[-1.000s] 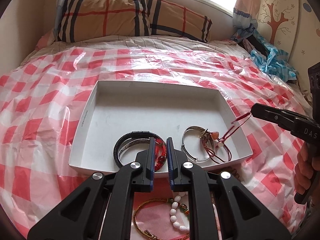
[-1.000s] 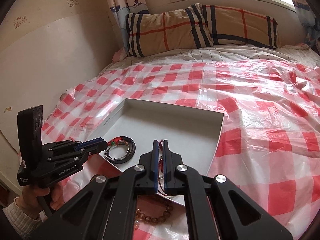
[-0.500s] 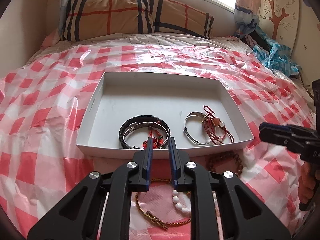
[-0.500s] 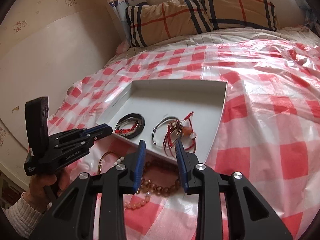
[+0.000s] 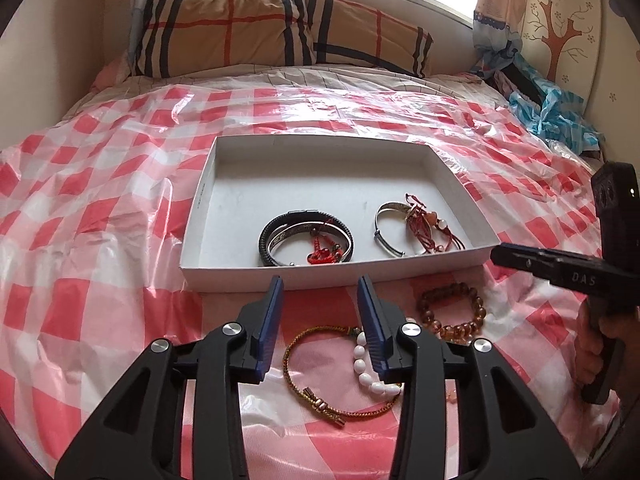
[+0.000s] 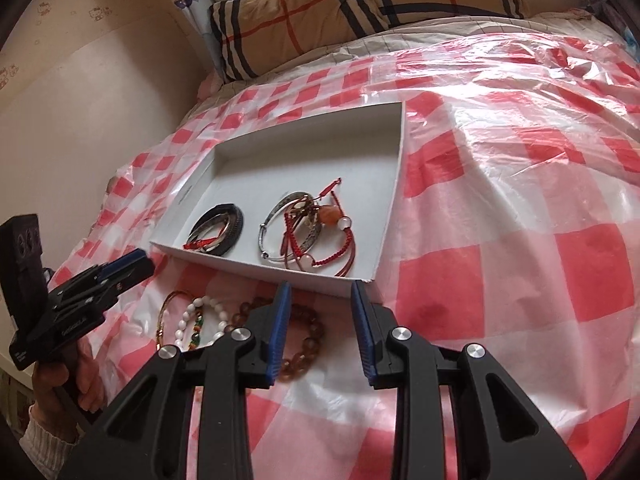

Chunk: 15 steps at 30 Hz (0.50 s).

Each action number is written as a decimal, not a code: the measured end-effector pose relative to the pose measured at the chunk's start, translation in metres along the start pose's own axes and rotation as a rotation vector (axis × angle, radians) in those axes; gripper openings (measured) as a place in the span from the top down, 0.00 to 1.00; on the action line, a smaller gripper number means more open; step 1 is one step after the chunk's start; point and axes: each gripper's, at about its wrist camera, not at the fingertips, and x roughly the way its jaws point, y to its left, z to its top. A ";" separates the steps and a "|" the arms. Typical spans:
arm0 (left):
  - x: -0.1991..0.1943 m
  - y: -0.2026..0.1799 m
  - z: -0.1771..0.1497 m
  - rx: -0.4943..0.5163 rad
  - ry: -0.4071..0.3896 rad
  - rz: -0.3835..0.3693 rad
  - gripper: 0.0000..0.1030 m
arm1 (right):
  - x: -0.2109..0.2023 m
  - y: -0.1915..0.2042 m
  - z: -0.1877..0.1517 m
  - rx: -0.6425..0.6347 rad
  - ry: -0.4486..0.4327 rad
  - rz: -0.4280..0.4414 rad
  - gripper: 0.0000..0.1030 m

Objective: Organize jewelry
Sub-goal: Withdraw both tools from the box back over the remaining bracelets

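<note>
A shallow white cardboard tray (image 5: 200,216) lies on a bed covered with a glossy red-and-white checked plastic sheet (image 5: 100,208), in the middle of the left wrist view and in the centre left of the right wrist view. Inside it, toward its near edge, sit two clusters. On the left a black braided bangle (image 5: 267,232) rings a silver bangle with a red knotted cord and beads across it. On the right a silver open bangle (image 5: 381,220) lies tangled with a red cord bracelet carrying pale and orange beads (image 6: 332,216).

On the sheet just in front of the tray lie three more pieces, close together: a gold-and-red woven cord bracelet with metal end caps (image 5: 320,402), a white bead bracelet (image 5: 366,372) overlapping it, and a brown translucent bead bracelet (image 5: 452,308) to their right.

The left gripper (image 5: 320,292) hovers over the woven and white bracelets, its blue-padded jaws partly apart after just opening, with nothing between the pads. The right gripper (image 6: 318,296) hangs over the brown bead bracelet, its jaws also partly apart and empty; they too opened within this moment. Each gripper shows in the other's view, held by a hand (image 6: 80,376) at the frame edge.

A plaid pillow (image 5: 256,32) lies at the head of the bed, top of both frames.
</note>
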 end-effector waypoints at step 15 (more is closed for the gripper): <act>-0.010 0.018 -0.048 -0.018 0.092 -0.005 0.60 | 0.009 0.029 -0.025 -0.121 0.099 -0.018 0.64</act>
